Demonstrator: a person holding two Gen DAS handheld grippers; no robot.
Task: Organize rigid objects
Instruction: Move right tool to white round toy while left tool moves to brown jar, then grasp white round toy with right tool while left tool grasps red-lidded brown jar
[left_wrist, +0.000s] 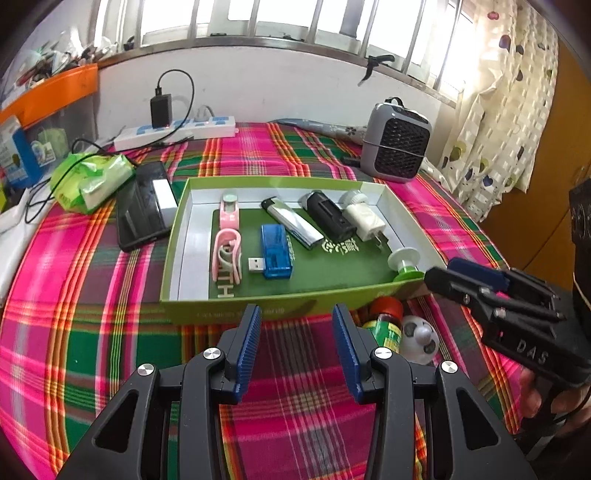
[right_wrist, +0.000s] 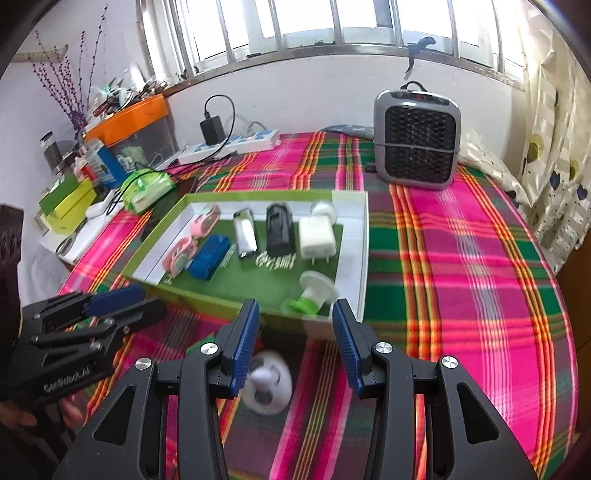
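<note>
A shallow green box on the plaid cloth holds pink clips, a blue USB device, a silver lighter, a black case, a white plug and a green-and-white spool. In front of the box lie a red-capped green bottle and a white round football-patterned toy. My left gripper stands open just short of the box's front wall, holding nothing. My right gripper is open above the white toy, its fingers apart from it.
A grey heater stands at the back right. A power strip with a black charger lies by the wall. A black phone and a green tissue pack sit left of the box. Curtains hang right.
</note>
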